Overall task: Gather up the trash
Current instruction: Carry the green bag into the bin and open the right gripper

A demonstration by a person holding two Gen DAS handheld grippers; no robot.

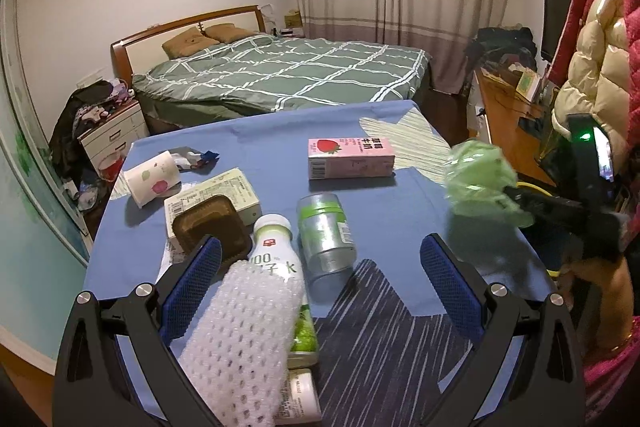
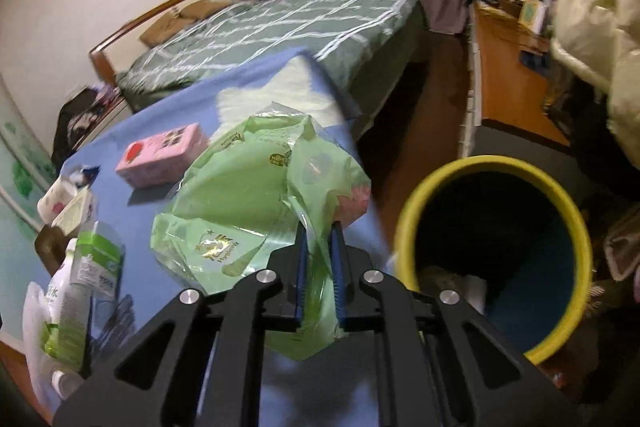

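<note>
My right gripper (image 2: 319, 239) is shut on a crumpled green plastic wrapper (image 2: 256, 211) and holds it in the air above the table's right edge, left of a yellow-rimmed trash bin (image 2: 408, 227). The wrapper (image 1: 478, 181) and right gripper (image 1: 516, 197) also show in the left wrist view. My left gripper (image 1: 320, 259) is open and low over the blue table (image 1: 400, 211). A white bottle (image 1: 276, 259) in foam netting (image 1: 240, 331) lies between its fingers. A green-capped jar (image 1: 326, 233) lies beyond them.
On the table lie a pink strawberry milk carton (image 1: 350, 157), a paper cup (image 1: 152, 179), a cream box (image 1: 216, 193), a brown tray (image 1: 212, 227) and small wrappers (image 1: 192, 159). A bed (image 1: 280, 75) stands behind, a wooden desk (image 1: 504, 115) to the right.
</note>
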